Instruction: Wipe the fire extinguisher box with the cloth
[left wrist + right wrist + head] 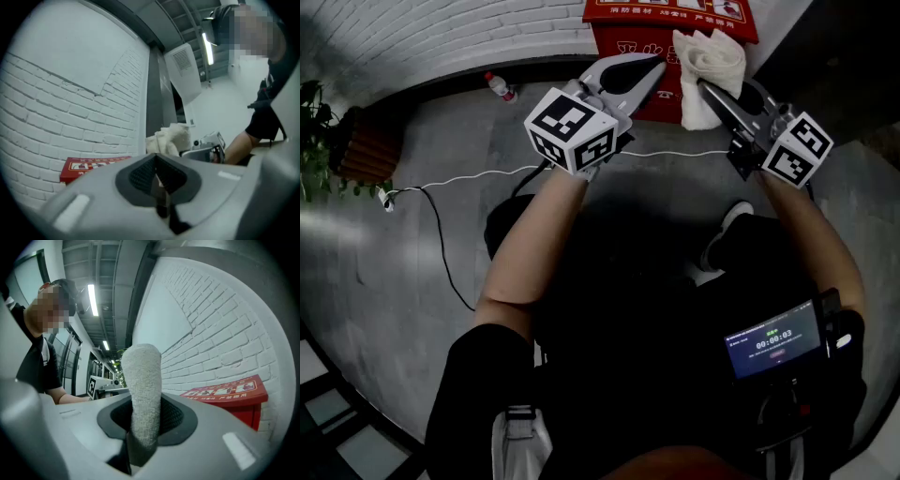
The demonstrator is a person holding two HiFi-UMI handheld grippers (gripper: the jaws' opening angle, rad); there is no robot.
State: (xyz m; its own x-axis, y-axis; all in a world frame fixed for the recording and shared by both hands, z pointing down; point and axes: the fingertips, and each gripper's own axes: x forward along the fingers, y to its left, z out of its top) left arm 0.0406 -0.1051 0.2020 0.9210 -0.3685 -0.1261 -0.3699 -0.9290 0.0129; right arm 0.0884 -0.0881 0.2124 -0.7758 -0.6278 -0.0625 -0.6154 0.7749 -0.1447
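The fire extinguisher box point(609, 37) is a low red cabinet standing on the floor against the white brick wall point(70, 93), straight in front of the person, its printed lid facing up. The cloth point(710, 70), a bunched white towel, hangs over the box's right side. From the head view I cannot say whether it is pressing on the red face or only held just in front of it. The right gripper point(710, 91) has it, jaws clamped on a thick fold that stands up between them in the right gripper view. The left gripper point(652, 66) is close to the box on the other side, jaws drawn together with nothing in them. Wiping looks to be just starting or about to start. The next move, I'd judge, calls for laying the cloth flat on a panel and dragging it across with steady pressure while the grip stays firm. A white cable point(487, 175) trails across the grey floor behind the grippers, and a small bottle point(499, 88) stands by the wall.
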